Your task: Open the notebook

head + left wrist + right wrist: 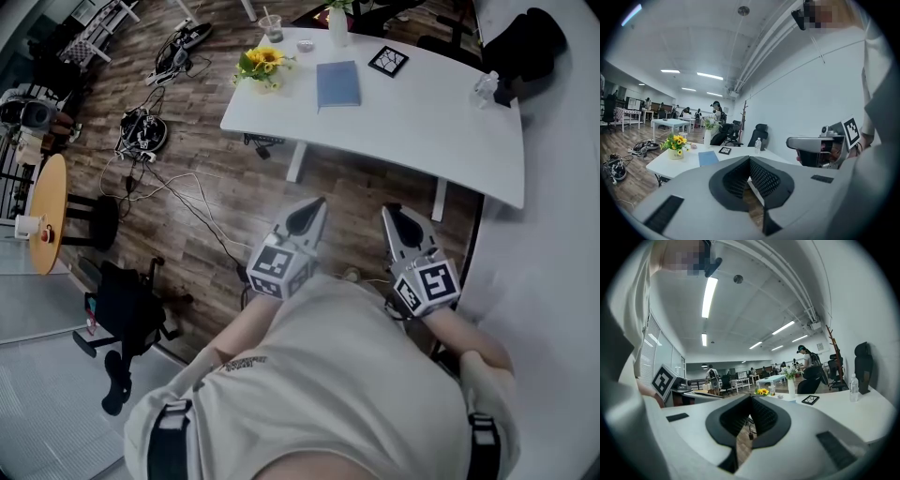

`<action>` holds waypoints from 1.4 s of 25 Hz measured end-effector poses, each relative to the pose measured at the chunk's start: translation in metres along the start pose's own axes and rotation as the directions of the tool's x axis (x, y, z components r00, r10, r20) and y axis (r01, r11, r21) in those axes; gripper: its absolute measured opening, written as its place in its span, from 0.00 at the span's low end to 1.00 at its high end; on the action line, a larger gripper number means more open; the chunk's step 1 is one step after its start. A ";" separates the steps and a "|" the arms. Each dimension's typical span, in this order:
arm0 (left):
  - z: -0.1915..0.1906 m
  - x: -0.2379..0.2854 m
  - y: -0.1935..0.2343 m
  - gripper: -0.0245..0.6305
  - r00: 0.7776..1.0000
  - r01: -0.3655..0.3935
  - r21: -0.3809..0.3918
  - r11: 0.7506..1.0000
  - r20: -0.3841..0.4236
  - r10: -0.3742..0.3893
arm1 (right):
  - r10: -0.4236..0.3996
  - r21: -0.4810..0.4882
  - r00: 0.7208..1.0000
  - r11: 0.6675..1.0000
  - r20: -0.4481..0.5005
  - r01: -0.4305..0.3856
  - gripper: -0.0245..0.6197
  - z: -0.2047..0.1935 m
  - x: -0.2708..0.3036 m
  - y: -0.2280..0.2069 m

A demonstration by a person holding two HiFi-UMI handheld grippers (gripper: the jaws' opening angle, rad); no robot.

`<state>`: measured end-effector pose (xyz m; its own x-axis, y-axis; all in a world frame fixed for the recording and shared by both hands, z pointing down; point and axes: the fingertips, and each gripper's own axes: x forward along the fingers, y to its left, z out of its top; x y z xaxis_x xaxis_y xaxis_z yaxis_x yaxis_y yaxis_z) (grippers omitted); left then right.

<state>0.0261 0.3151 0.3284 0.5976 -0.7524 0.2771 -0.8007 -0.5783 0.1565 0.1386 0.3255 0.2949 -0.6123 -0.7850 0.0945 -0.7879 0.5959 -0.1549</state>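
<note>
A shut blue notebook [337,83] lies flat on the white table [422,131] at the far side of the head view. It also shows in the left gripper view as the blue notebook [708,158] beyond my jaws. My left gripper [314,208] and right gripper [394,214] are held side by side close to my chest, over the wooden floor and short of the table. Both point toward it. The left gripper [750,158] has its pads meeting at the tip with nothing between them. The right gripper [751,397] is likewise shut and empty.
On the table stand a sunflower pot [262,64], a white vase [337,23], a cup [272,26], a black-and-white marker tile [388,61] and a water bottle [485,86]. Cables [141,131] sprawl on the floor at left. A black chair [131,309] stands near my left side.
</note>
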 end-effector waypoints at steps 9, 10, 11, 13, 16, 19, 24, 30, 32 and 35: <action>-0.002 0.017 0.003 0.06 1.000 -0.014 -0.011 1.000 0.020 0.014 | 0.007 0.002 1.000 1.000 -0.009 -0.007 0.04 -0.006 0.006 -0.018; -0.001 0.020 0.005 0.06 1.000 -0.014 -0.011 1.000 0.023 0.014 | 0.007 0.001 1.000 1.000 -0.011 -0.007 0.04 -0.007 0.009 -0.021; -0.001 0.024 0.007 0.06 1.000 -0.014 -0.010 1.000 0.027 0.015 | 0.007 0.000 1.000 1.000 -0.012 -0.007 0.04 -0.007 0.011 -0.024; 0.001 0.030 0.012 0.06 0.999 -0.015 -0.008 1.000 0.033 0.015 | 0.003 -0.002 1.000 1.000 -0.015 -0.003 0.04 -0.008 0.018 -0.030; -0.001 0.039 0.024 0.06 1.000 -0.010 -0.010 1.000 0.019 0.010 | -0.006 -0.001 1.000 1.000 -0.019 0.006 0.04 -0.009 0.031 -0.039; -0.004 0.051 0.036 0.06 1.000 0.000 -0.025 1.000 -0.005 0.000 | -0.013 0.000 1.000 1.000 -0.022 0.013 0.04 -0.010 0.046 -0.049; 0.003 0.079 0.060 0.06 1.000 0.019 -0.051 0.999 -0.020 -0.020 | -0.021 0.008 0.999 1.000 -0.036 0.021 0.04 -0.009 0.076 -0.065; 0.009 0.108 0.095 0.06 0.999 0.023 -0.074 0.997 -0.036 -0.026 | -0.022 0.030 0.997 0.999 -0.071 0.024 0.04 -0.017 0.116 -0.080; 0.008 0.116 0.106 0.06 0.998 0.021 -0.084 0.996 -0.061 -0.026 | -0.020 0.038 0.996 0.999 -0.084 0.023 0.04 -0.019 0.129 -0.086; 0.012 0.130 0.124 0.06 0.997 0.019 -0.093 0.995 -0.069 -0.025 | -0.020 0.051 0.994 0.998 -0.103 0.025 0.04 -0.021 0.150 -0.095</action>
<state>0.0057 0.1418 0.3727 0.6132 -0.7140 0.3379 -0.7899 -0.5602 0.2495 0.1205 0.1549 0.3446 -0.6001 -0.7749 0.1985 -0.7987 0.5666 -0.2027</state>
